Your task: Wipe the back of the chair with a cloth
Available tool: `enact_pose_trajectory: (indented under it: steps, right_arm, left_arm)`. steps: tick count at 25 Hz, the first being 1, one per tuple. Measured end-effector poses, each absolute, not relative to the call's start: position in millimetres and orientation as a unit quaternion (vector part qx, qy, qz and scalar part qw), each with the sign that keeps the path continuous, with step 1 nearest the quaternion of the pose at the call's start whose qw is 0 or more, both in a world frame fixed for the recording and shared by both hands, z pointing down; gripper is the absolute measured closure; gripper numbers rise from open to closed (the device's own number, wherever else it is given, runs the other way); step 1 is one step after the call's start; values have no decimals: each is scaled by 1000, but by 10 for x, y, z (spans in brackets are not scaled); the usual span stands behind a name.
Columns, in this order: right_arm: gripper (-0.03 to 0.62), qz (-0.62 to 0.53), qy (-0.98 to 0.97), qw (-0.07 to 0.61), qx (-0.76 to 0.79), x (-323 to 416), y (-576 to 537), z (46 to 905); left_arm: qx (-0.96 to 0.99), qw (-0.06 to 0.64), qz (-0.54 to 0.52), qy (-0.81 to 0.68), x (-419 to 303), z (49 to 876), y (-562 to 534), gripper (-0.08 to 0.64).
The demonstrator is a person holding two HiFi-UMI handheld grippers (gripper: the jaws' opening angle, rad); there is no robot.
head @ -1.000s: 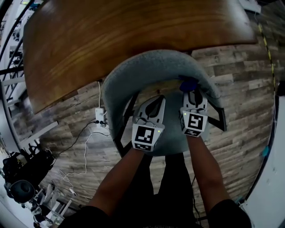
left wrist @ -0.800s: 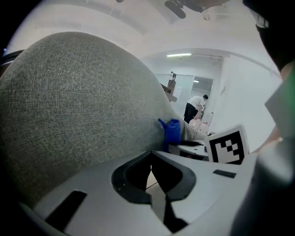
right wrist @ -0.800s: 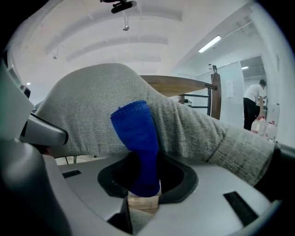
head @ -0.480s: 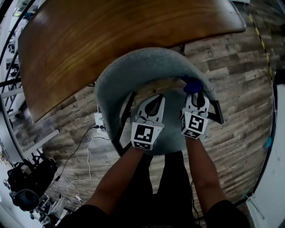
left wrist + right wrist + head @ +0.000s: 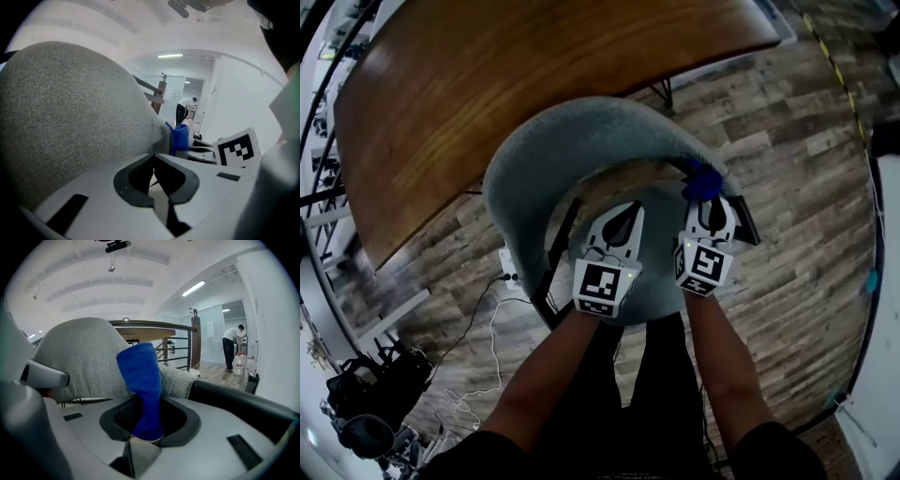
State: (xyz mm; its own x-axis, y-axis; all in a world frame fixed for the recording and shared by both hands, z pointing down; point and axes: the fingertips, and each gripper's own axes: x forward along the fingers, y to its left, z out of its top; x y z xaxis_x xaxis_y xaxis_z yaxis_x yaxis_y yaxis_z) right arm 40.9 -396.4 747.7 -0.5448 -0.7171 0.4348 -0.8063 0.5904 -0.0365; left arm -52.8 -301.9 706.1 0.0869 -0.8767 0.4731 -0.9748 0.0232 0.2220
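My right gripper [image 5: 146, 427] was clamped on the blue cloth [image 5: 140, 385]. The cloth stood up from between its fingers at the right end of the grey chair back [image 5: 572, 141]. My left gripper [image 5: 153, 174] had its fingers closed together on nothing, near the chair back and left of the cloth.

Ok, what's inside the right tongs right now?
A blue cloth, pinched in the right tongs and standing up in front of the grey chair back. Its lower end is covered by the jaws.
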Motion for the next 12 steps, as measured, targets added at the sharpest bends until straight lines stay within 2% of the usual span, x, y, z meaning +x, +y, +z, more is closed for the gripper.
enact_pose_trajectory:
  steps: [12]
  right_arm:
    - [482,70,-935,157,310,266,-3364,6401]
  left_arm:
    - [651,227,56,-722,-554,6307,-2808,554]
